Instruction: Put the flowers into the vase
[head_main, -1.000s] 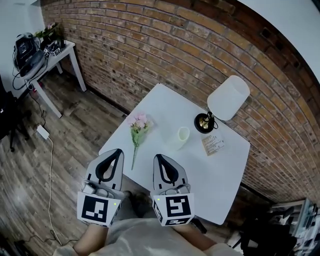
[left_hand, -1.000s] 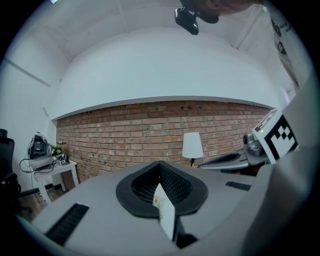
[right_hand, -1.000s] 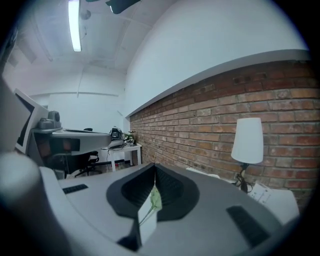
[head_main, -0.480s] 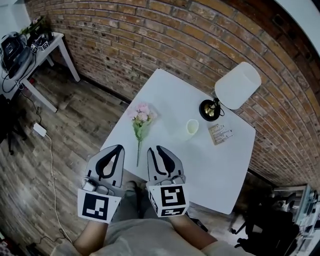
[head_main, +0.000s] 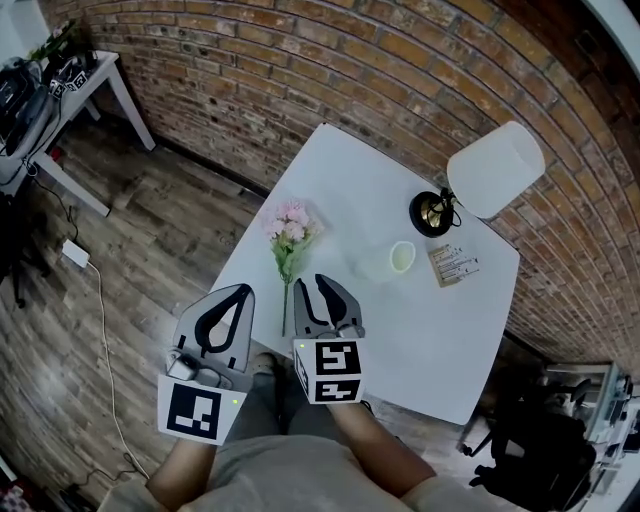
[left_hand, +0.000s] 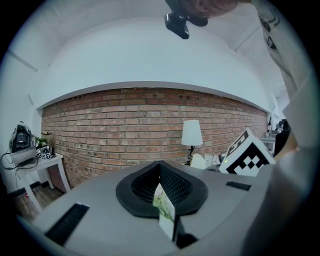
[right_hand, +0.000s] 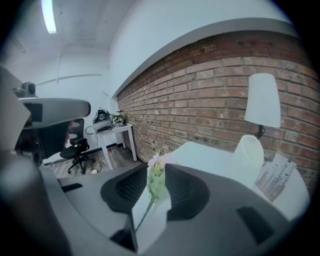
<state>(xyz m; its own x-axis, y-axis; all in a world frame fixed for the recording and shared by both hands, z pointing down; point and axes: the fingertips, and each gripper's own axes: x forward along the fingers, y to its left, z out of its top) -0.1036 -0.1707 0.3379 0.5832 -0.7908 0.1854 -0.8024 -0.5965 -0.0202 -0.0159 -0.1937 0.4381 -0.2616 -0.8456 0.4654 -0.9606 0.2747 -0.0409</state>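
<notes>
A small bunch of pink flowers (head_main: 289, 228) with a long green stem lies on the white table (head_main: 420, 330), blossoms toward the brick wall. A pale cup-shaped vase (head_main: 392, 260) stands to its right. My right gripper (head_main: 320, 284) hovers at the stem's near end, just right of it. Its jaws are opening, and in the right gripper view the flowers (right_hand: 156, 172) show through the gap of the right gripper (right_hand: 156, 169), untouched by the pads. My left gripper (head_main: 240, 293) hangs left of the stem over the table's near edge, empty, and the left gripper (left_hand: 159, 171) has its tips together.
A white-shaded lamp (head_main: 496, 170) with a black base (head_main: 432, 213) stands at the table's far right beside a printed card (head_main: 453, 264). A brick wall runs behind. A side table (head_main: 60, 85) with gear stands far left. Cables cross the wood floor (head_main: 100, 300).
Both grippers have moved forward and down toward the table. The right one has come up beside the flower stem and its jaws have parted from shut. The left stays closed.
</notes>
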